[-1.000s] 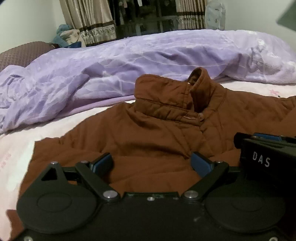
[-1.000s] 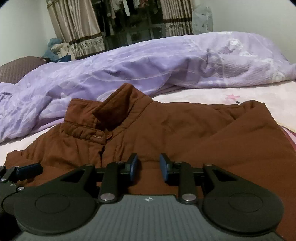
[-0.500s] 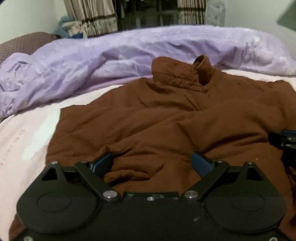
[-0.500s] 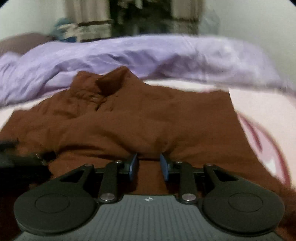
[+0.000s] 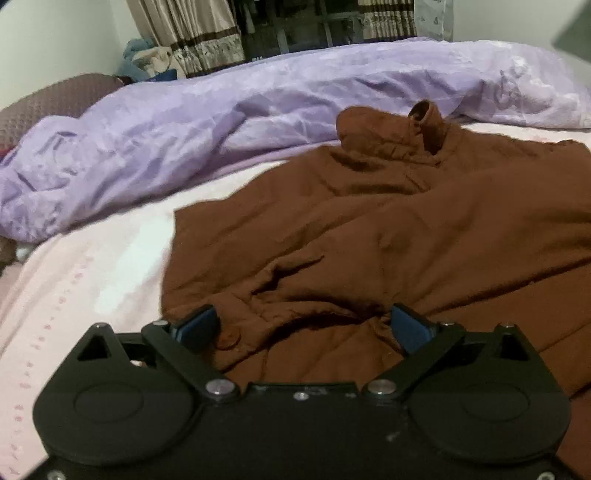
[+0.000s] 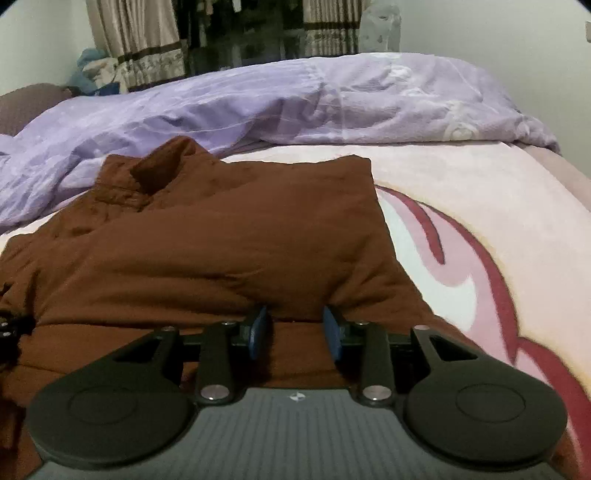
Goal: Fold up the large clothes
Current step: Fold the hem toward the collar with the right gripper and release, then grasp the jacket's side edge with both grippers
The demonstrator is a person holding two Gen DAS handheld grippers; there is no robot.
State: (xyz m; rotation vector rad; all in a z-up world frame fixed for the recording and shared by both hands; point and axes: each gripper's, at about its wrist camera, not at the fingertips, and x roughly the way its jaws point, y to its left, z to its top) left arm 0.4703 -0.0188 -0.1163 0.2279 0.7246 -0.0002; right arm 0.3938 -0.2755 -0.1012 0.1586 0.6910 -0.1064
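Note:
A large brown padded jacket [image 5: 406,229] lies spread on the bed, its stand-up collar [image 5: 424,122] at the far end. In the left wrist view my left gripper [image 5: 303,325] hovers over the jacket's near left edge. Its jaws are still opening and stand wide, with rumpled fabric and a button lying loose between them. In the right wrist view the jacket [image 6: 221,240] fills the left half. My right gripper [image 6: 295,328] is at a thick fold near the jacket's right edge. Its jaws are opening, and brown fabric lies between the blue pads [image 6: 258,332] without being squeezed.
A crumpled lilac duvet [image 5: 221,122] runs across the far side of the bed behind the collar. A pink sheet [image 6: 461,206] with dark red swirls shows to the right of the jacket, and plain pink sheet [image 5: 92,280] to its left. Curtains [image 5: 192,33] hang at the back.
Both grippers have drawn back from the collar toward the near end of the jacket. The right gripper has dropped out of the left wrist view. The right jaws have widened a little.

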